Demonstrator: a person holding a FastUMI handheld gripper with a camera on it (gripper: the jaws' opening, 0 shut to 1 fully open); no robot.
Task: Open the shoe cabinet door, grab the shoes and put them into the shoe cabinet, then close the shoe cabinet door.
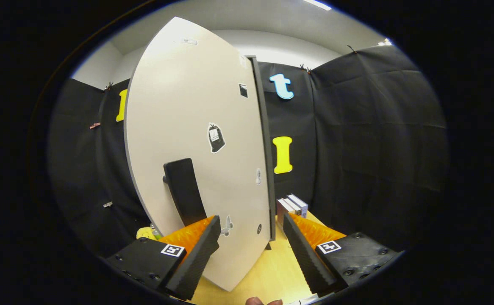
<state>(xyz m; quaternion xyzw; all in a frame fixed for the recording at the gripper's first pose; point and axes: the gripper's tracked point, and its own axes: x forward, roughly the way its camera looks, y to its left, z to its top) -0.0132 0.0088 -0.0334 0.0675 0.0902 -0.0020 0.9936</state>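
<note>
Fig.: the shoe cabinet door, a pale panel w/ a dark edge strip, stands swung out toward us, edge-on at its right side, its lower corner reaching between the gripper's fingers. A dark handle sits low on the door's face, just beyond the left finger. We see small stickers on the panel, incl. one dark bag-shaped one above the handle.

The gripper is released: fingers spread wide, w/ the door's lower edge in the gap but neither finger pressing on it. We judge this spacing suits nudging or straddling the panel's edge rather than pinching it; whether the left finger touches the door we cannot tell.

Outward: a light wooden surface lies under the door and fingers. A stack of small boxes stands beyond the right finger, beside the door's edge. A yellowish object peeks from behind the door at lower left; possibly a shoe, too hidden to say. A fingertip shows at the bottom, presumably of the holding hand.

Step, as we judge it: door-swing stage; cabinet interior is hidden behind the panel.
</note>
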